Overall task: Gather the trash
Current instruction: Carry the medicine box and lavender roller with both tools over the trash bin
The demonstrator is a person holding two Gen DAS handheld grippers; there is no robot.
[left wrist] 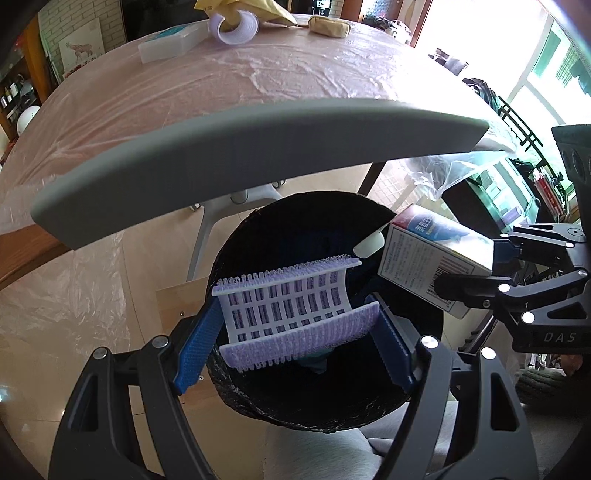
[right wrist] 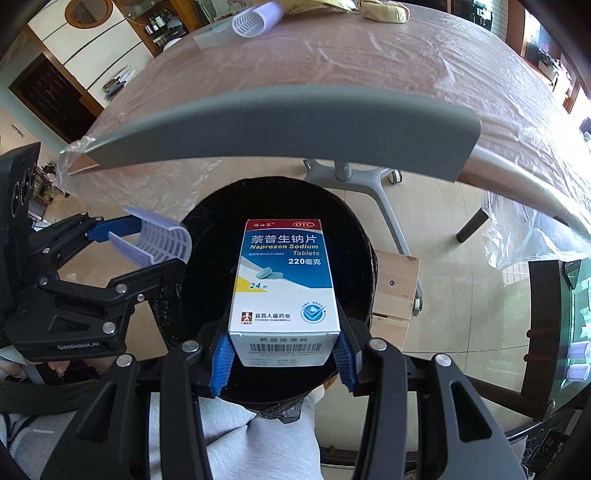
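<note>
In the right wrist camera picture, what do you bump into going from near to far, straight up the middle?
Right gripper → Naproxen Sodium tablet box → black trash bin → grey table edge → plastic-covered tabletop → purple hair roller at the far end.

Plastic-covered table (left wrist: pixel 258 85), grey foam strip (left wrist: pixel 258 147), wooden block (right wrist: pixel 397 280), white chair base (right wrist: pixel 354 173)

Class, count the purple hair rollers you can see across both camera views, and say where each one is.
2. One hair roller is gripped in the left claw above the black bin; another hair roller lies on the table. More could be hidden.
</note>
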